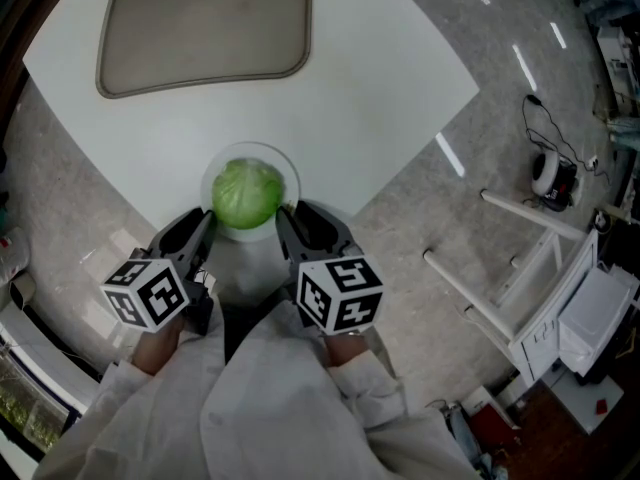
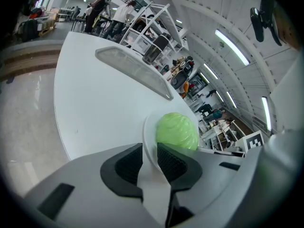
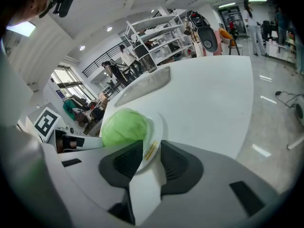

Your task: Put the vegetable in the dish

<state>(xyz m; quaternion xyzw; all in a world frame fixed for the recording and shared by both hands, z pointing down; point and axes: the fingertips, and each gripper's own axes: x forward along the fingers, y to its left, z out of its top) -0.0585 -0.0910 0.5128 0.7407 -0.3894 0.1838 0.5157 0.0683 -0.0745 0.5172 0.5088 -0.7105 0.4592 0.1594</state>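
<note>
A green cabbage (image 1: 246,194) lies in a white dish (image 1: 289,173) at the near edge of the white table (image 1: 380,88). My left gripper (image 1: 206,224) is shut on the dish's left rim, and my right gripper (image 1: 284,218) is shut on its right rim. In the left gripper view the rim (image 2: 148,129) runs between the two dark pads of the left gripper (image 2: 150,159), with the cabbage (image 2: 177,131) just beyond. In the right gripper view the rim (image 3: 156,127), bearing a small yellow label, sits between the pads of the right gripper (image 3: 151,156), and the cabbage (image 3: 124,126) lies to the left.
A shallow grey tray (image 1: 205,28) rests on the far side of the table. A white rack (image 1: 545,268) and cables (image 1: 550,168) lie on the floor to the right. Shelves and people stand far off in the gripper views.
</note>
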